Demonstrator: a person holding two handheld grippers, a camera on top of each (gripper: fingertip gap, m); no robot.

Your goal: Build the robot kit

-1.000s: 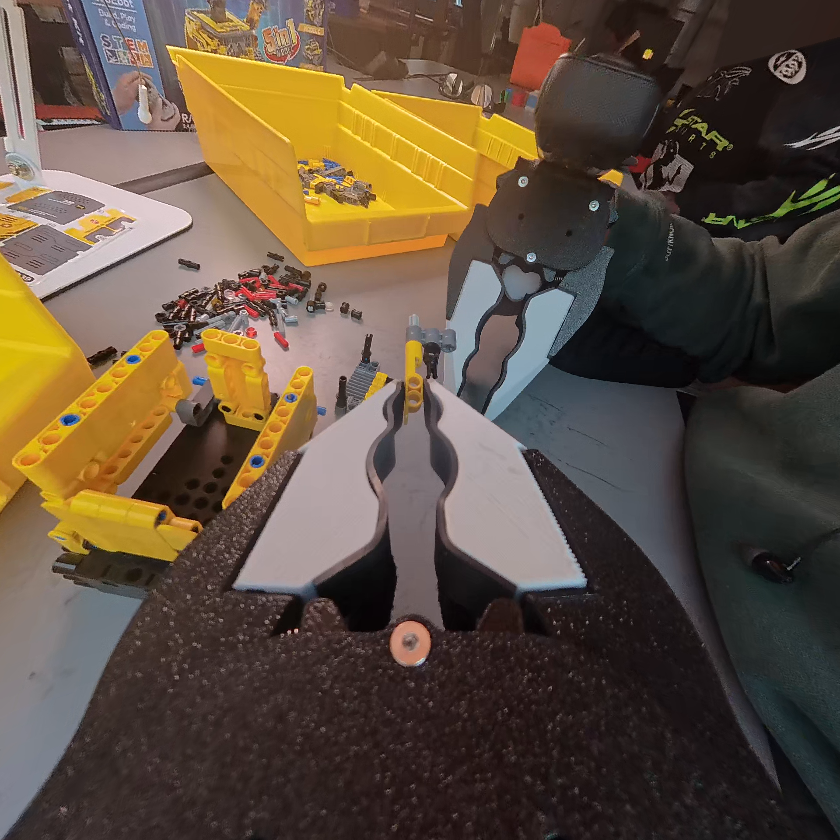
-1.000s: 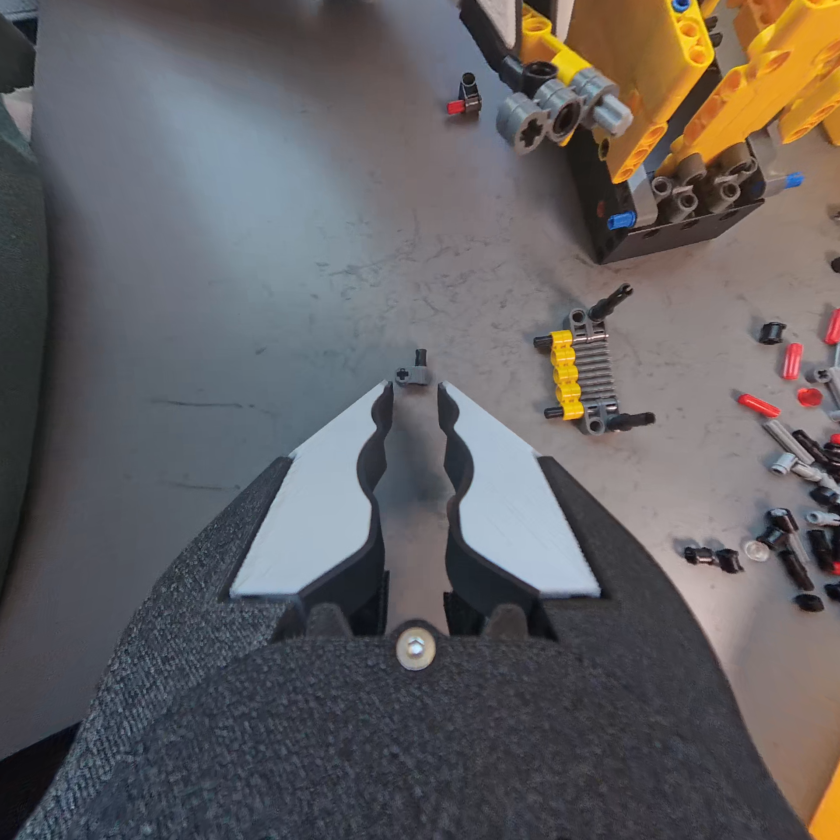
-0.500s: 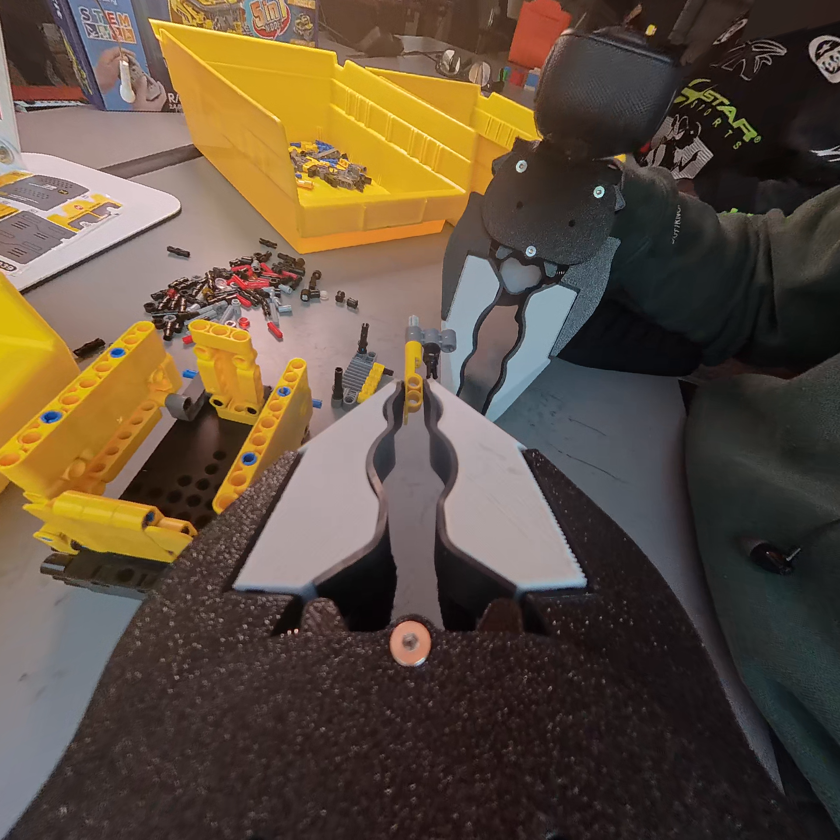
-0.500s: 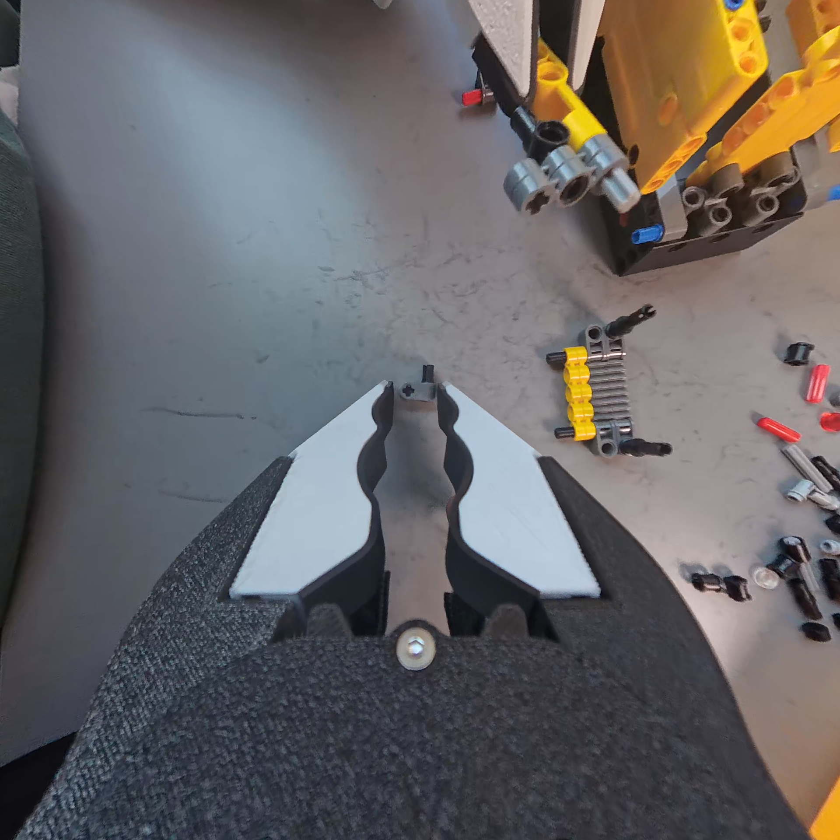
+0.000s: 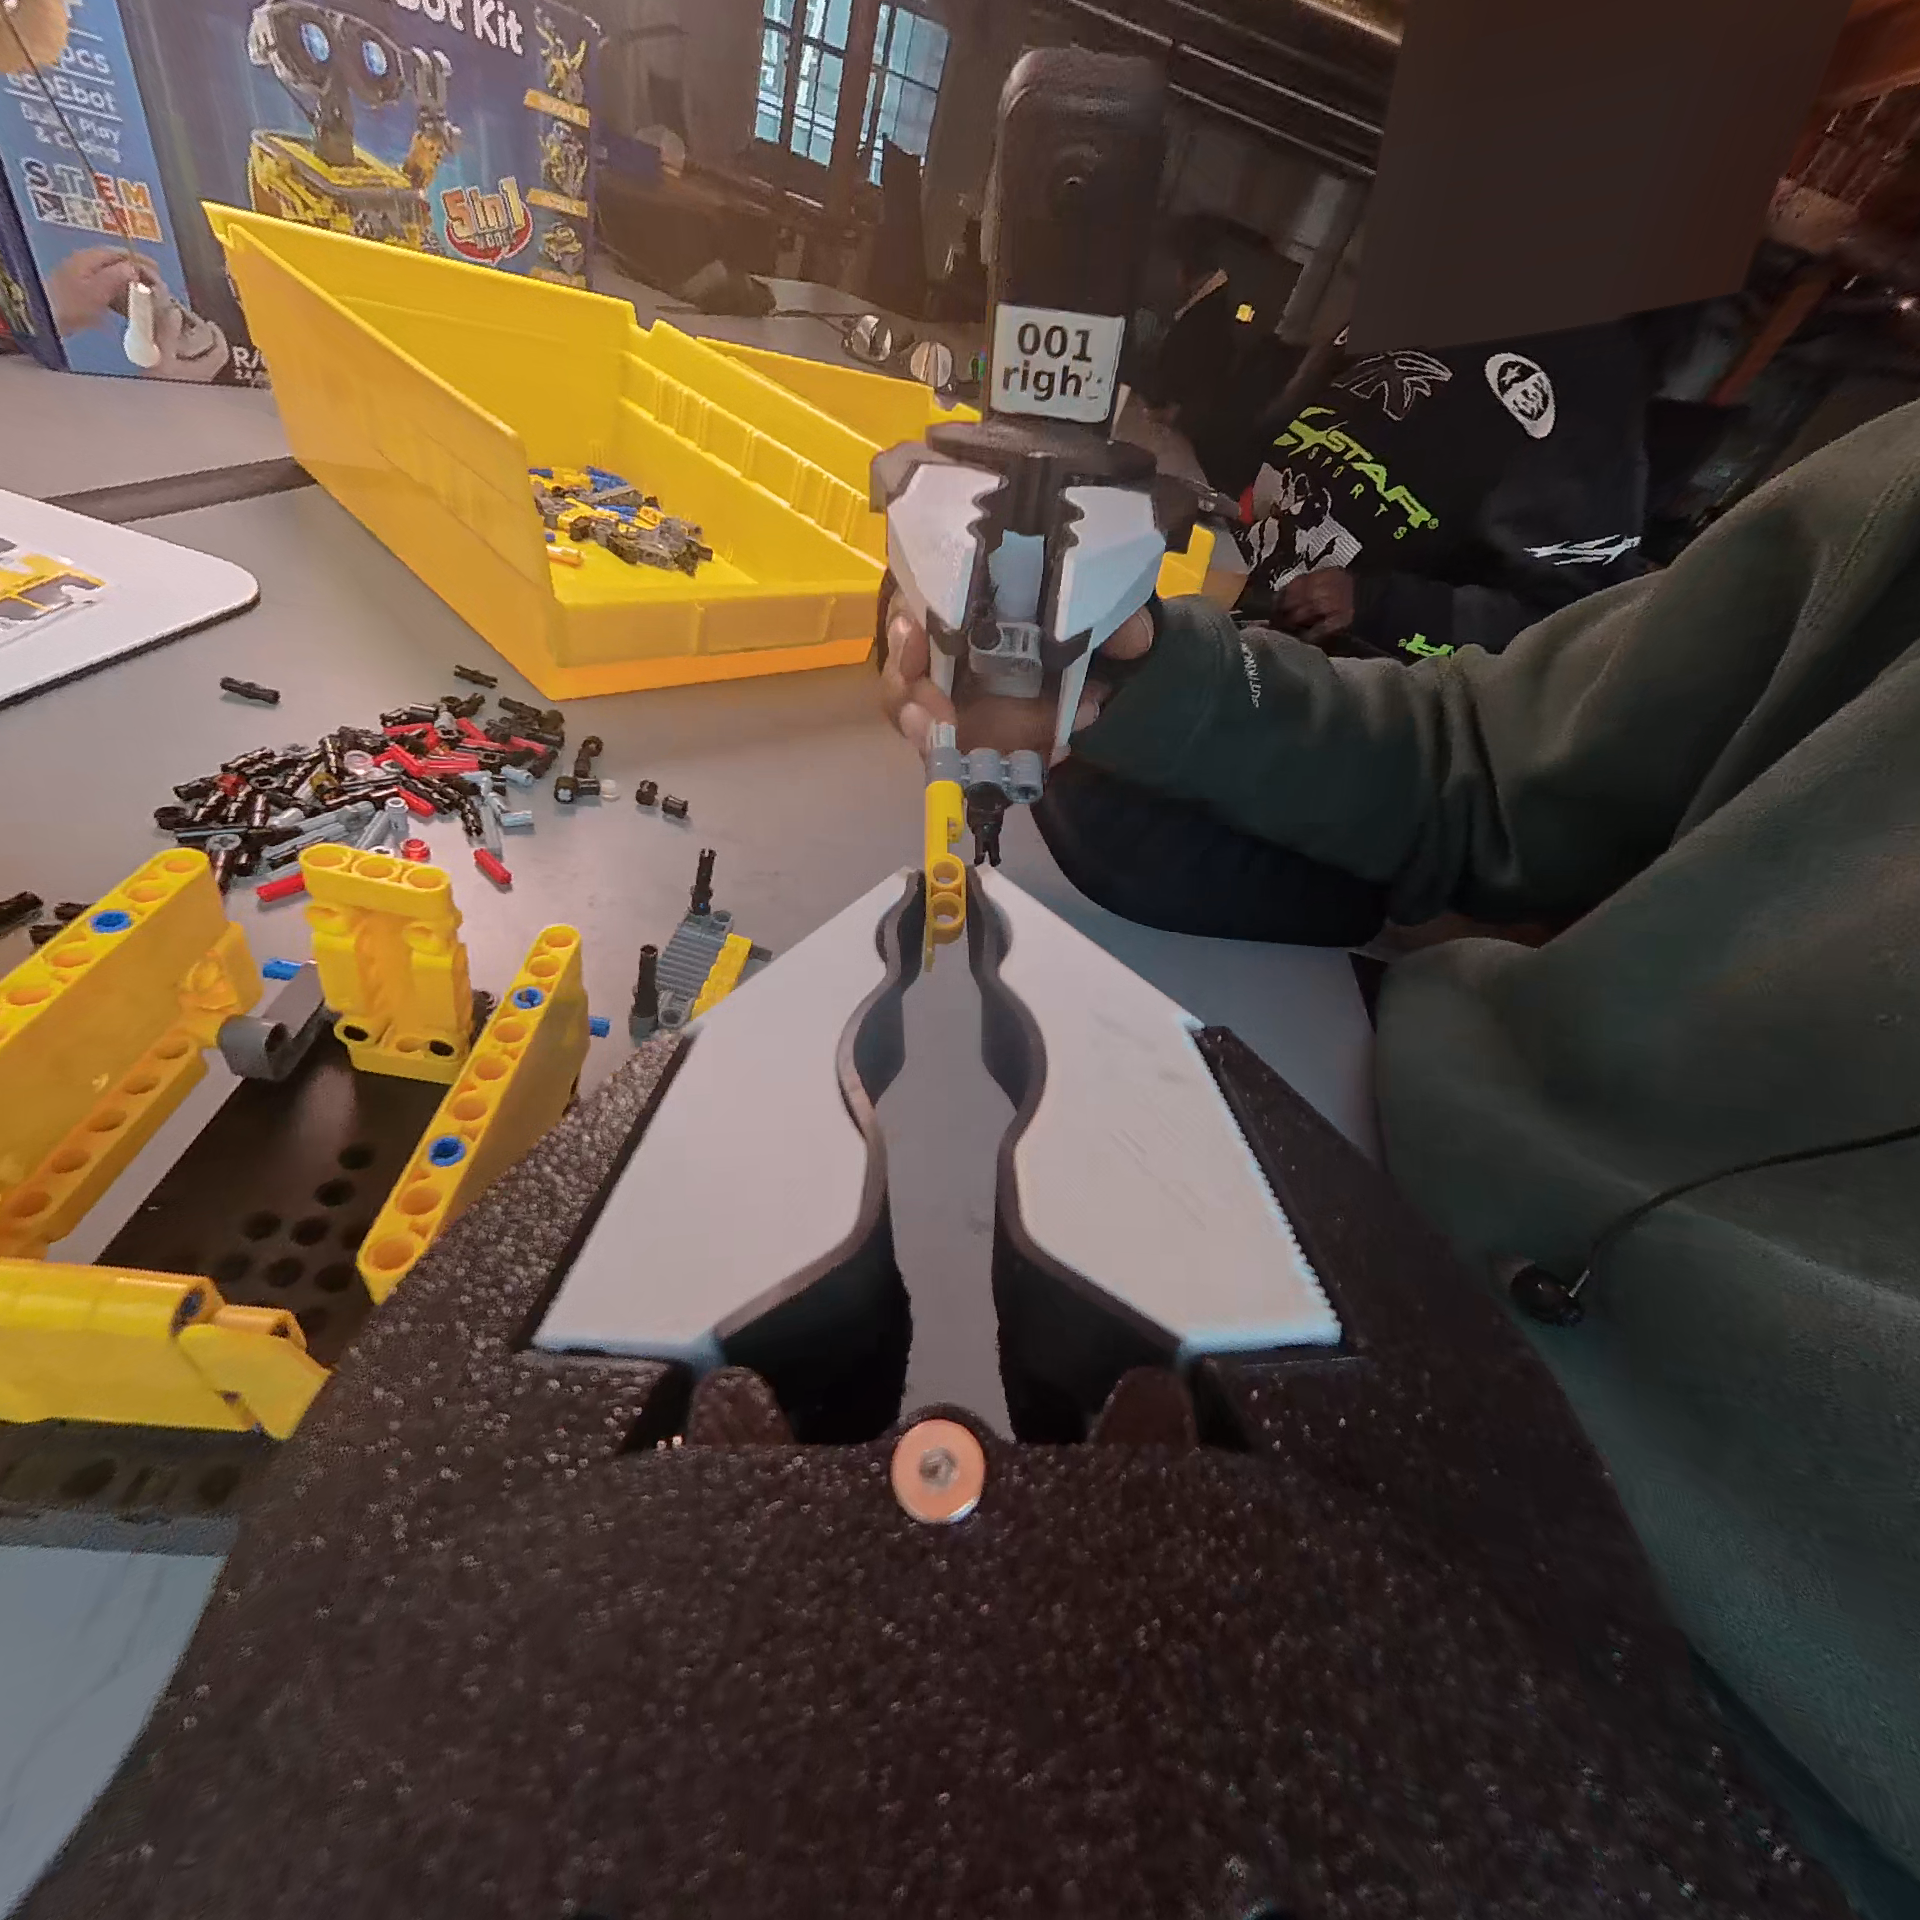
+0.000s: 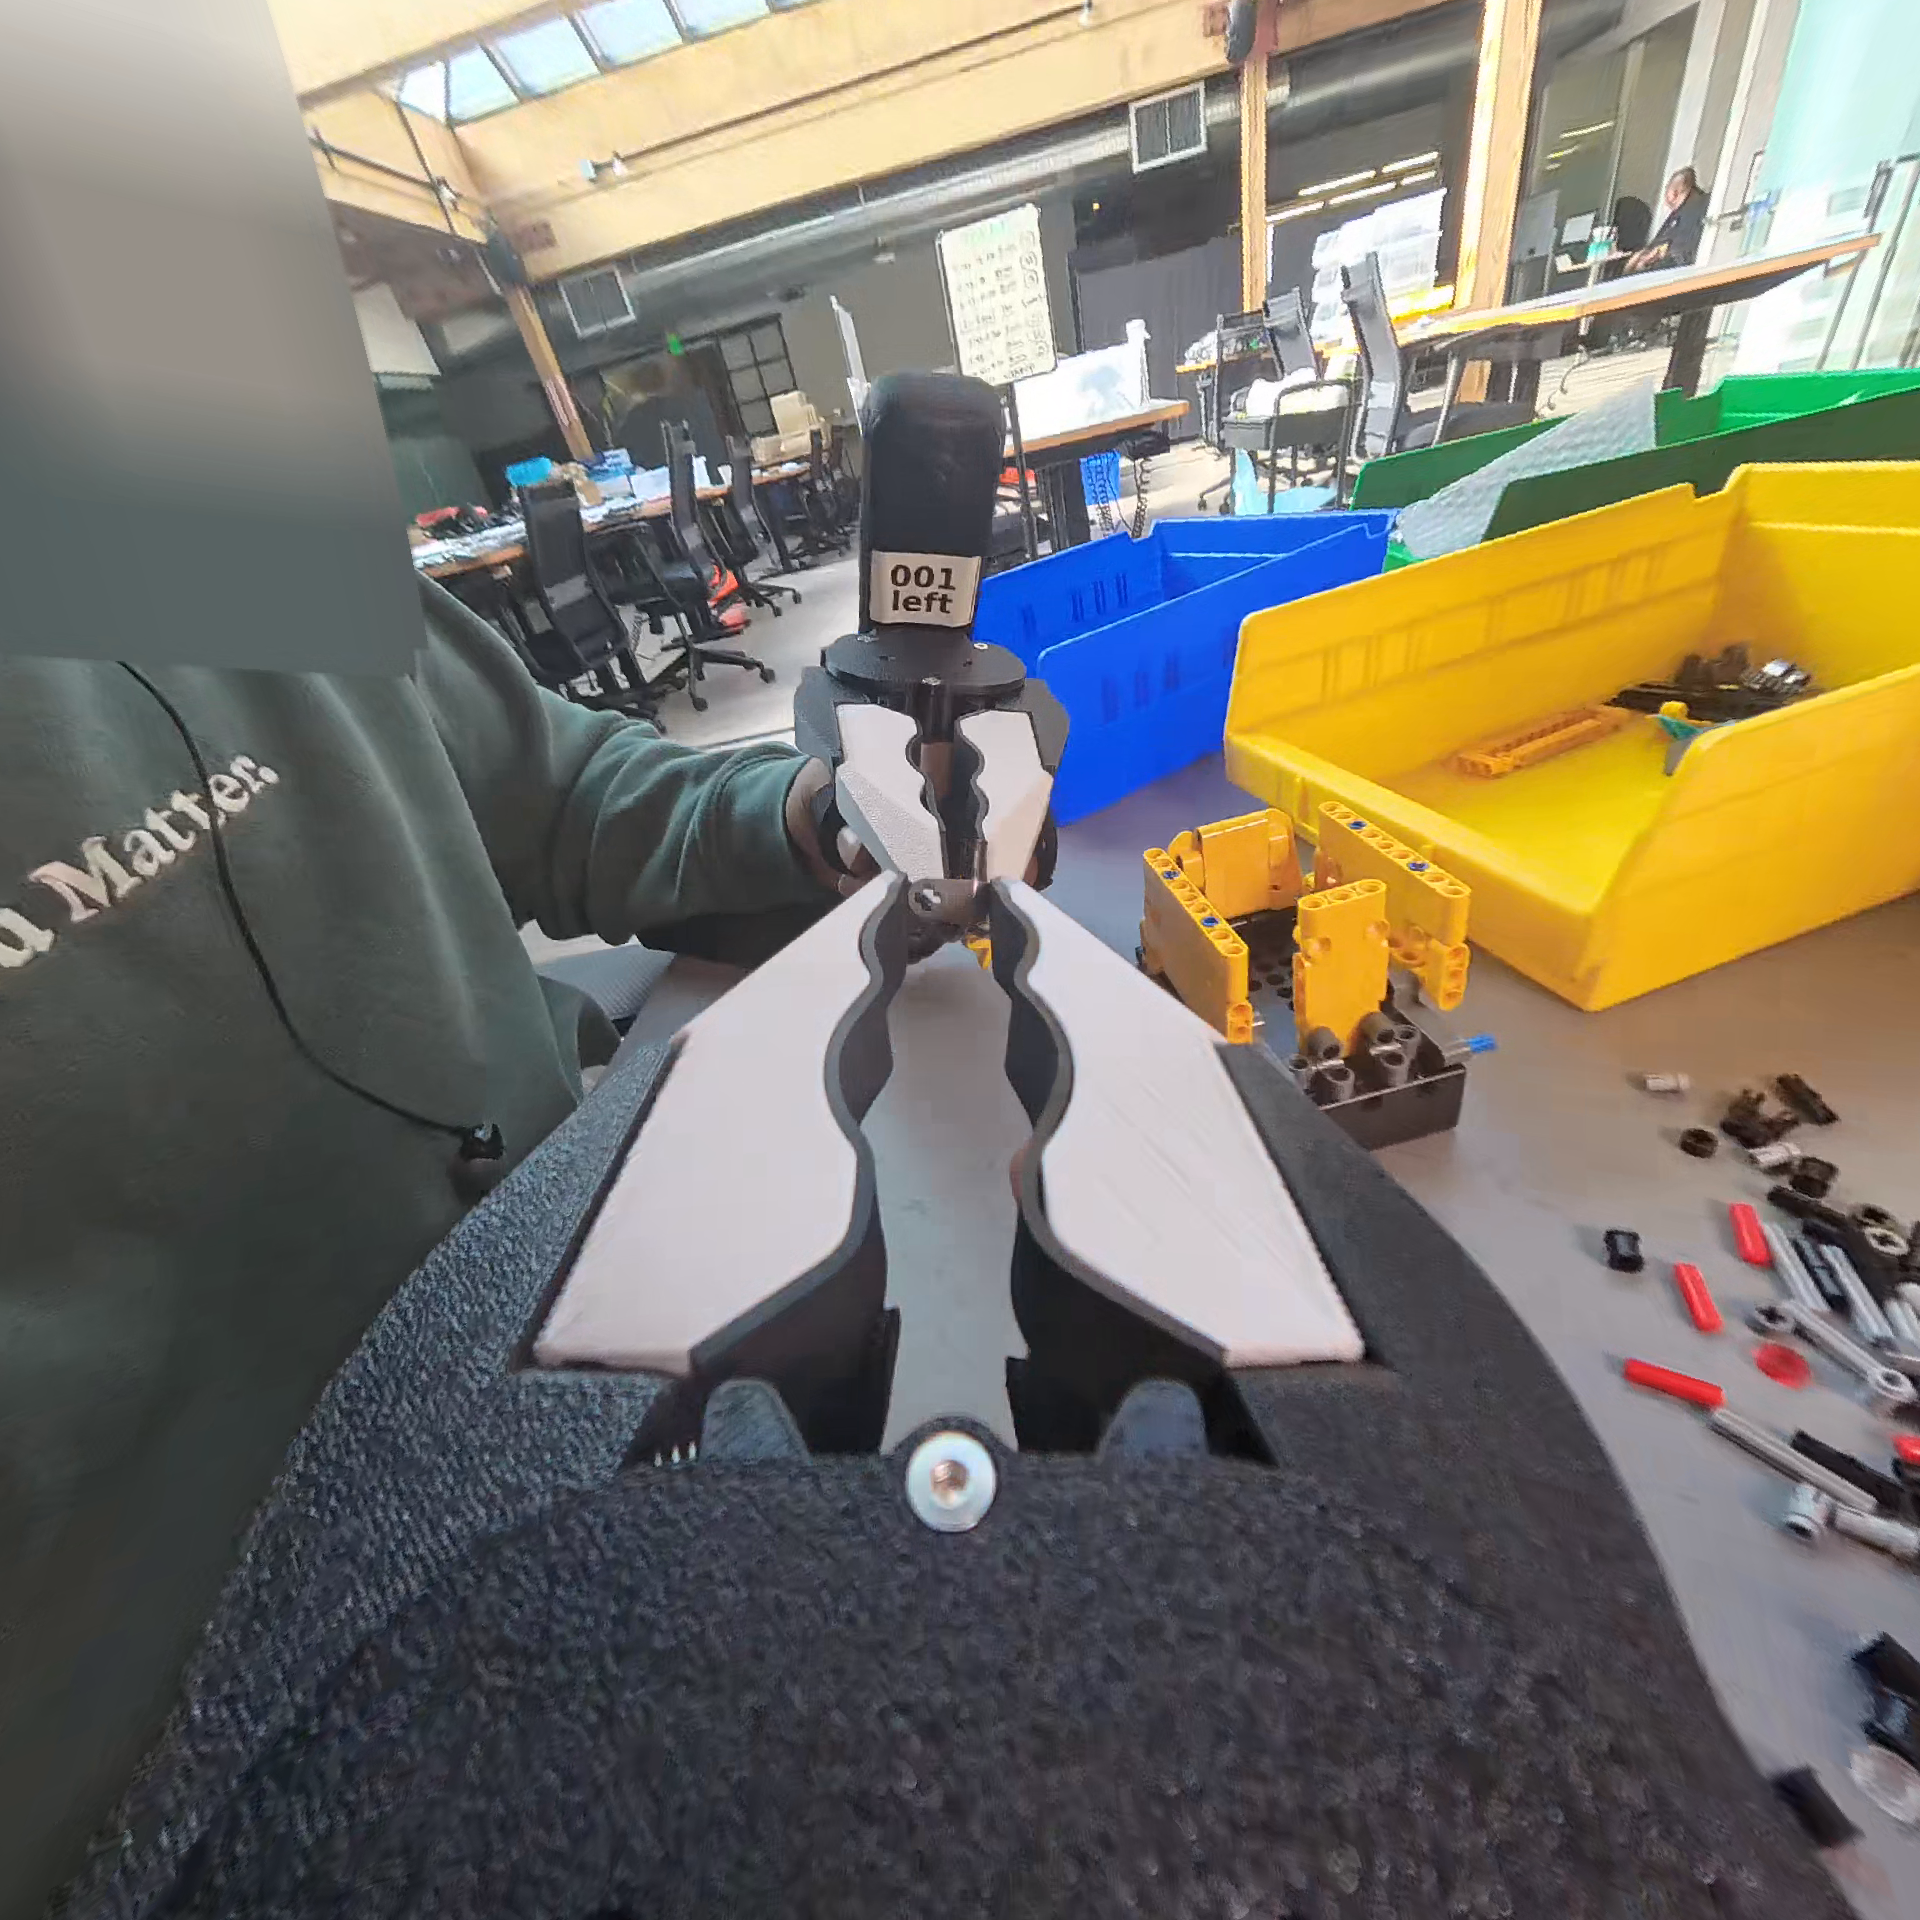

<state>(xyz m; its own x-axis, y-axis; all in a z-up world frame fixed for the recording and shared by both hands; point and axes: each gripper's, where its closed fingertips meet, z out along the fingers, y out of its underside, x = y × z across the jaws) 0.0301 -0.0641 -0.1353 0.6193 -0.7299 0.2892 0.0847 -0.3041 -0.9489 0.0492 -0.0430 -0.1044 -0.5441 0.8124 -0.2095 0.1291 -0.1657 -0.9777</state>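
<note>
My left gripper point(image 5: 945, 899) is shut on a thin yellow beam point(image 5: 942, 831) that stands upright and ends in a grey connector block point(image 5: 989, 769) with a black pin. My right gripper point(image 6: 940, 896) is shut on a small grey connector point(image 6: 933, 896). The two grippers face each other above the table, tips nearly touching. In the left wrist view the right gripper point(image 5: 1006, 691) hangs just above the beam's grey end with its small connector point(image 5: 1006, 649). In the right wrist view the left gripper point(image 6: 961, 857) is right behind my tips, and the beam is mostly hidden.
A yellow and black brick assembly point(image 5: 395, 1039) point(image 6: 1330, 935) stands on the grey table. Loose pins lie in a pile point(image 5: 395, 769) point(image 6: 1818, 1299). There are yellow bins point(image 5: 623, 468) point(image 6: 1558, 748), a blue bin point(image 6: 1143, 623), a small grey-yellow part point(image 5: 696, 961), a kit box point(image 5: 395, 125) and the person's green sleeves. My right fingertips sit around 5 cm from my left ones.
The right gripper lifted its small grey connector off the table and swung up to face the left gripper. The left gripper tilted up with the yellow beam. The two pieces came close together.
</note>
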